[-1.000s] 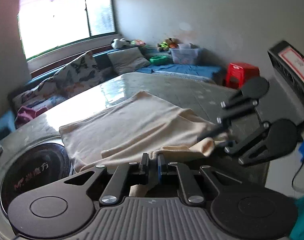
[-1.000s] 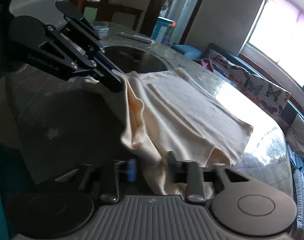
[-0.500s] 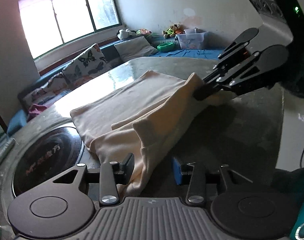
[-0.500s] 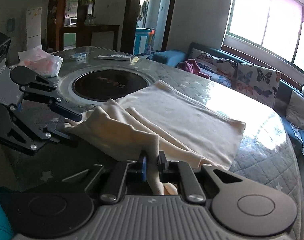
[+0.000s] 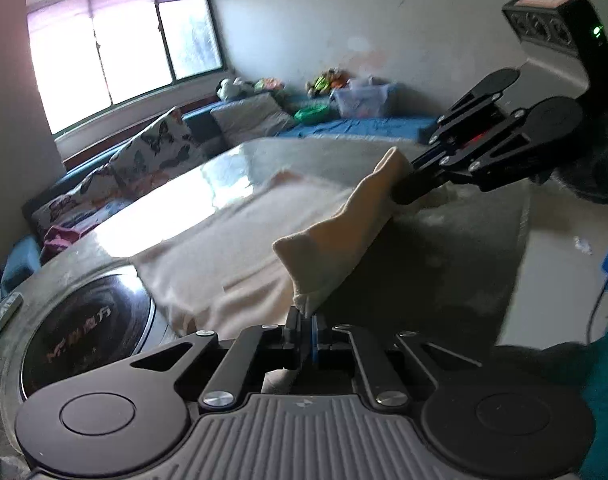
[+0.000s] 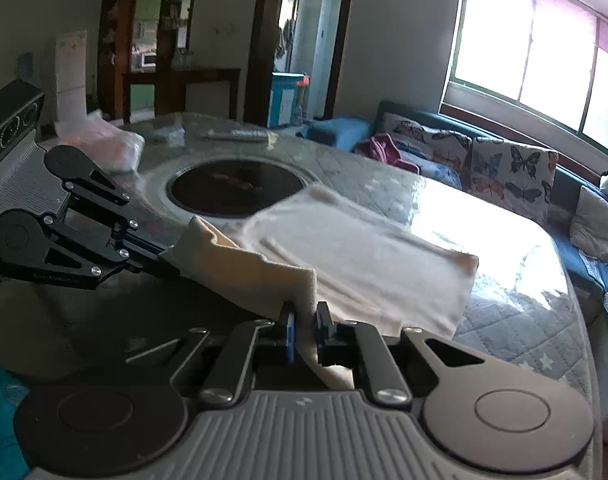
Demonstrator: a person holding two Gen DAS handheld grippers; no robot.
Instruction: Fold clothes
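A cream garment point(image 5: 223, 248) lies partly spread on the round table point(image 5: 456, 240), its near edge lifted off the surface. My left gripper point(image 5: 304, 322) is shut on one corner of that edge. My right gripper point(image 6: 302, 326) is shut on the other corner. The raised cloth point(image 6: 255, 272) stretches between them as a taut band. From the left wrist view the right gripper point(image 5: 404, 192) reaches in from the upper right. The right wrist view shows the left gripper point(image 6: 171, 258) coming in from the left. The far part of the garment point(image 6: 364, 256) stays flat on the table.
A dark round hob point(image 6: 235, 188) is set in the table beside the garment, and a plastic bag point(image 6: 99, 144) and a remote point(image 6: 235, 134) lie beyond it. A sofa with butterfly cushions point(image 6: 504, 168) runs under the window. A person's teal sleeve point(image 5: 600, 392) is at the right.
Both grippers have lifted the near edge of the garment higher and drawn it taut between them. The left gripper, open half a second ago, has shut on its corner.
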